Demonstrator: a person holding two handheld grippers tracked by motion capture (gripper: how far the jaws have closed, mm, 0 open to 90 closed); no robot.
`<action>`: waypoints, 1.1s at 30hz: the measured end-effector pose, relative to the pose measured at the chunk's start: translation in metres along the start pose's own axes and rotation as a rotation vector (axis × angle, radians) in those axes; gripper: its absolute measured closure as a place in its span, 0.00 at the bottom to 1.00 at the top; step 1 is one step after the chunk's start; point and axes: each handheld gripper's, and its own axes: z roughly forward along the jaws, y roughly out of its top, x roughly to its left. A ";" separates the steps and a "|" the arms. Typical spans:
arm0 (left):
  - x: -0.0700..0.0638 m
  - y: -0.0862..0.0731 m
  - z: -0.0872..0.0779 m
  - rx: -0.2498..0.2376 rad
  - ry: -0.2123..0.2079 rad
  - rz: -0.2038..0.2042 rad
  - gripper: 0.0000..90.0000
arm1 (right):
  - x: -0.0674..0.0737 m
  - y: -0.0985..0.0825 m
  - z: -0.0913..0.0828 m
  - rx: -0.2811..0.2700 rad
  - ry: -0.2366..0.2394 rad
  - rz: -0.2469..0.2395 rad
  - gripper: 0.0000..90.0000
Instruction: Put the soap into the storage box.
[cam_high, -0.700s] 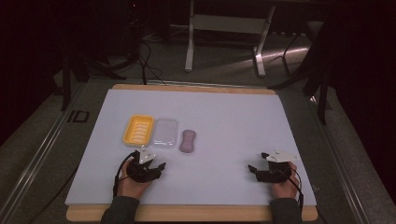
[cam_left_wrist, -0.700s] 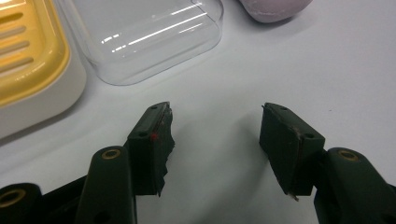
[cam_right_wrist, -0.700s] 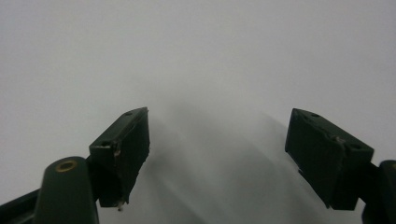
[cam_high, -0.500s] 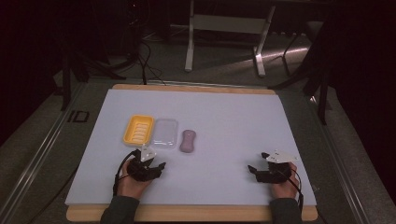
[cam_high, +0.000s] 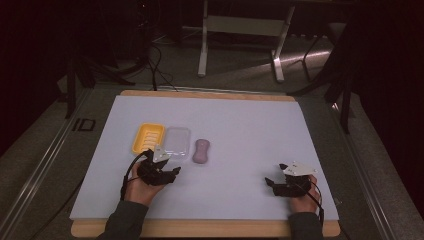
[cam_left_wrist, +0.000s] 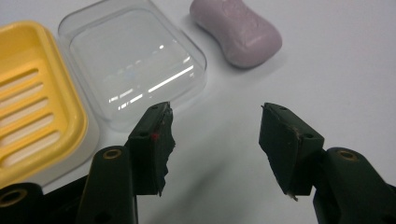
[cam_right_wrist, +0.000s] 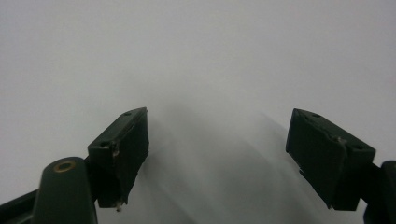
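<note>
A yellow slotted soap tray (cam_high: 147, 137) (cam_left_wrist: 28, 121), a clear plastic lid (cam_high: 177, 140) (cam_left_wrist: 130, 60) and a pink soap bar (cam_high: 201, 151) (cam_left_wrist: 238, 30) lie in a row on the white mat, left of centre. My left gripper (cam_high: 172, 172) (cam_left_wrist: 215, 126) rests open on the mat just in front of the lid, nothing between its jaws. My right gripper (cam_high: 270, 182) (cam_right_wrist: 217, 135) lies open near the front right of the mat, over bare surface, its jaws empty.
The white mat (cam_high: 250, 130) covers a wooden table (cam_high: 200, 229). Beyond the far edge stand a metal frame (cam_high: 240, 30) and cables (cam_high: 155, 60) on the floor. A rail (cam_high: 40, 165) runs along the left side.
</note>
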 end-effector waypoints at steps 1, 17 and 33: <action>0.000 0.002 0.000 0.003 -0.002 0.002 0.49 | 0.000 0.000 0.000 -0.002 -0.001 0.002 0.23; -0.003 0.033 0.007 0.059 -0.021 0.047 0.50 | 0.000 -0.002 -0.005 -0.047 -0.021 0.010 0.22; -0.005 0.053 0.018 0.060 -0.037 0.032 0.46 | 0.000 -0.002 -0.005 -0.047 -0.035 0.007 0.22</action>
